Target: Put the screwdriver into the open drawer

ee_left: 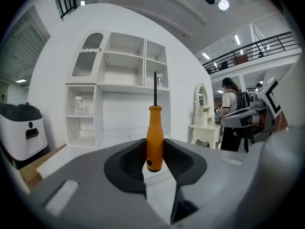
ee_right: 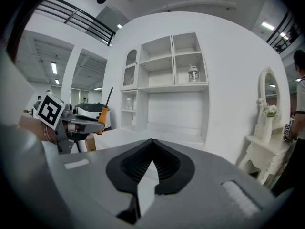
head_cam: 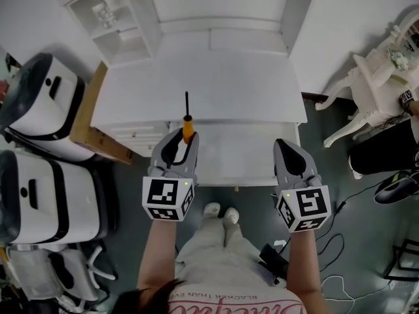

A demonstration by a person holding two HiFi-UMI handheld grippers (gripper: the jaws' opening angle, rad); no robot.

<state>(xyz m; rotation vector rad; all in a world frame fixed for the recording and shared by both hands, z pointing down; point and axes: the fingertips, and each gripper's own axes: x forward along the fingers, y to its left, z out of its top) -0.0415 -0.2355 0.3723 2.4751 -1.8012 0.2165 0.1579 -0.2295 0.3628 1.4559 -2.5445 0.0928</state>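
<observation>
A screwdriver [head_cam: 188, 127] with an orange handle and a thin dark shaft stands between the jaws of my left gripper [head_cam: 183, 137], which is shut on the handle; the shaft points away from me. In the left gripper view the screwdriver [ee_left: 154, 136] stands upright, and the pads of the left gripper [ee_left: 154, 159] press on the lower part of its handle. The gripper hangs over the left front of the open white drawer [head_cam: 249, 156], below the desk top [head_cam: 216, 84]. My right gripper [head_cam: 289, 148] is shut and empty over the drawer's right part, as the right gripper view [ee_right: 151, 149] confirms.
A white shelf unit [head_cam: 111, 18] stands at the desk's back left. Left of the desk are a cardboard box [head_cam: 84, 120] and white and black appliances [head_cam: 39, 103]. An ornate white dressing table [head_cam: 376, 77] stands at the right. Cables [head_cam: 340, 241] lie on the floor.
</observation>
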